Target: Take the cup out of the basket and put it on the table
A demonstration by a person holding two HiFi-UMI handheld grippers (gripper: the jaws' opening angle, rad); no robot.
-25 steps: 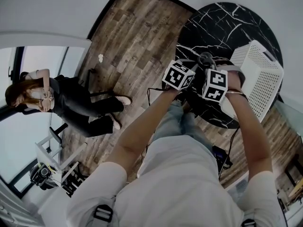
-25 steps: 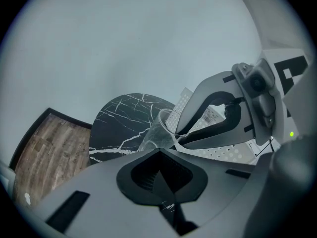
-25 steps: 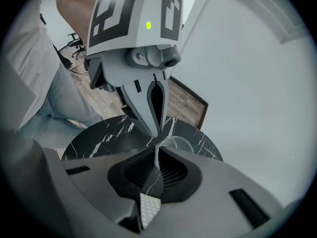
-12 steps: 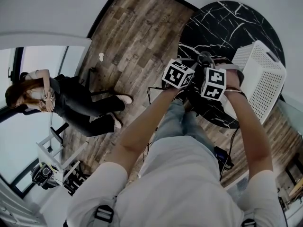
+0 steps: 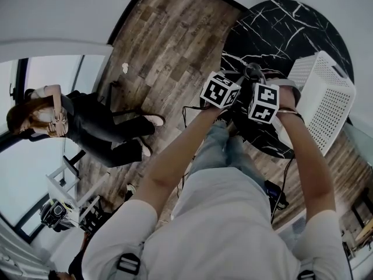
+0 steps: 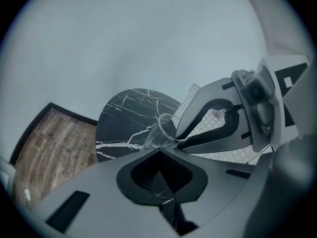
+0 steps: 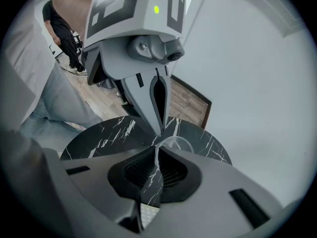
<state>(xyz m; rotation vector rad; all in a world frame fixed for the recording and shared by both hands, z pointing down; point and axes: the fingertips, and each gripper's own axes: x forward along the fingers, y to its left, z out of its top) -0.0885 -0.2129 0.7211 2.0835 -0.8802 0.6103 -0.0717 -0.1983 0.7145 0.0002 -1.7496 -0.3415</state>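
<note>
Found the clear cup (image 6: 166,129) already out of the white basket (image 5: 323,95), hanging above the left part of the black marble table (image 5: 280,28), with the basket off to the right. Pinched at the rim from two sides: left gripper (image 6: 159,148) pressed shut on the thin wall, right gripper (image 7: 157,151) closed on it likewise, tips nearly meeting. Looked close to set-down. Called for a slow, level descent until the base met marble, away from the near edge, then one release at a time, lest the light cup tip.
</note>
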